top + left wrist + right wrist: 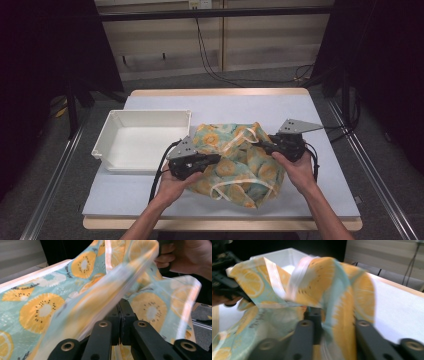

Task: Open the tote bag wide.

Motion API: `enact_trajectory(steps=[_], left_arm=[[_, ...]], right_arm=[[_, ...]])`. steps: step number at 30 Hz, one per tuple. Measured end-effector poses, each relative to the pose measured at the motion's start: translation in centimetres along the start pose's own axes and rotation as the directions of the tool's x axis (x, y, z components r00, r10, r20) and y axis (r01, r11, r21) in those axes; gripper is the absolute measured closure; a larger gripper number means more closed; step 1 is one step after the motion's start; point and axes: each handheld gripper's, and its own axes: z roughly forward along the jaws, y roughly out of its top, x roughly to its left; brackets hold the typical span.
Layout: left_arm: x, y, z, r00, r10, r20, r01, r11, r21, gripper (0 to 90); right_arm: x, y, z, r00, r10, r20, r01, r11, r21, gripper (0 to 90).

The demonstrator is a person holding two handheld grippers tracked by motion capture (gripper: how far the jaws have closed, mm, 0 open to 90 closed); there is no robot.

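With the cloth (239, 162) pinched at opposite ends by left tool (212, 159) and right tool (266, 145), the tray (111, 140) lies nearer the left.

My left gripper (212, 159) and right gripper (265, 145) both clamped tight on the fruit-print cloth (240, 165), at its opposite edges, forearms angled inward.

The cloth (239, 162) lay on your counter (260, 102) at the centre of the frame, with the tray (142, 140) just left of it. Your left tongs (215, 159) sat at its left edge, your right tongs (263, 145) at its upper right.
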Motion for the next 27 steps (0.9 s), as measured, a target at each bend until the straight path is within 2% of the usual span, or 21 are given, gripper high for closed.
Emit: enact_trajectory(steps=[2,3,4,5,6,11,13,14,15,16,17,19,20,21,22,24,26,27], left_arm=[[0.1,0.3,-0.5,1.0,0.0,-0.005,0.0,1.0,0.002,88.8],[0.1,0.4,-0.6,1.0,-0.002,0.005,0.002,0.9999,-0.011,89.1],[0.2,0.6,-0.9,1.0,-0.005,0.003,0.005,0.9998,-0.019,89.3],[0.2,0.6,-0.9,1.0,-0.005,0.003,0.005,0.9998,-0.019,89.5],[0.3,0.7,-0.9,1.0,0.002,0.005,-0.002,0.9998,-0.022,89.5],[0.8,1.7,-0.9,0.9998,0.005,-0.019,-0.005,0.9997,-0.024,89.8],[1.5,2.0,-0.5,0.9998,-0.019,-0.007,0.019,0.9993,-0.032,89.7],[1.7,2.1,-0.2,0.9996,-0.029,-0.008,0.028,0.9991,-0.033,89.6],[1.9,2.3,0.5,0.9993,-0.036,-0.002,0.036,0.9991,-0.023,89.6],[2.0,2.3,0.9,0.9995,-0.032,0.006,0.032,0.9993,-0.021,89.5],[2.0,2.3,0.9,0.9995,-0.032,0.006,0.032,0.9993,-0.021,89.5],[2.1,2.4,1.6,0.9993,-0.034,0.018,0.034,0.9992,-0.018,89.4],[2.1,2.3,1.8,0.9989,-0.043,0.021,0.043,0.9989,-0.015,89.3],[2.3,2.3,2.1,0.9984,-0.052,0.023,0.052,0.9985,-0.018,89.2],[2.4,2.2,2.3,0.9979,-0.061,0.022,0.061,0.9979,-0.019,89.2],[2.7,2.0,2.8,0.997,-0.073,0.023,0.074,0.9972,-0.012,89.2],[2.7,2.0,2.9,0.9975,-0.068,0.017,0.068,0.9977,0.002,89.1],[2.8,2.0,3.1,0.9968,-0.078,0.021,0.078,0.997,-0.005,89.0]], right_arm=[[-0.6,-0.2,-0.2,0.9993,0.01,0.035,-0.01,1.0,0.014,87.8],[-1.0,-0.3,-0.4,0.9988,0.016,0.047,-0.017,1.0,0.022,88.5],[-1.7,-0.6,-0.8,0.9966,0.039,0.072,-0.041,0.999,0.025,88.9],[-1.7,-0.6,-0.8,0.9966,0.039,0.072,-0.041,0.999,0.025,88.9],[-2.3,-0.9,-1.3,0.9964,0.053,0.066,-0.055,0.998,0.032,88.9],[-2.2,-2.3,-1.9,0.9973,0.047,0.058,-0.051,0.996,0.07,88.9],[-2.3,-3.4,-2.2,0.9971,0.071,0.025,-0.073,0.994,0.08,88.8],[-2.3,-4.6,-2.2,0.9965,0.084,0.001,-0.083,0.992,0.098,88.3],[-2.2,-5.1,-2.2,0.9962,0.087,-0.009,-0.086,0.991,0.105,86.9],[-2.2,-5.4,-2.3,0.9961,0.087,-0.019,-0.084,0.99,0.111,82.7],[-2.2,-5.4,-2.3,0.9961,0.087,-0.019,-0.084,0.99,0.111,82.7],[-2.0,-5.3,-2.7,0.997,0.076,-0.014,-0.074,0.99,0.122,69.6],[-1.8,-4.9,-3.1,0.9979,0.062,-0.02,-0.059,0.991,0.119,60.2],[-1.4,-4.0,-3.9,0.9989,0.042,-0.018,-0.04,0.993,0.108,44.9],[-1.4,-4.0,-3.9,0.9989,0.042,-0.018,-0.04,0.993,0.108,44.9],[-1.0,-2.9,-4.9,0.9999,0.009,0.005,-0.01,0.995,0.095,35.3],[-0.9,-2.6,-5.1,0.9999,0.007,0.01,-0.008,0.996,0.086,32.0],[-0.9,-2.3,-5.4,1.0,0.001,0.009,-0.002,0.997,0.074,30.2]])
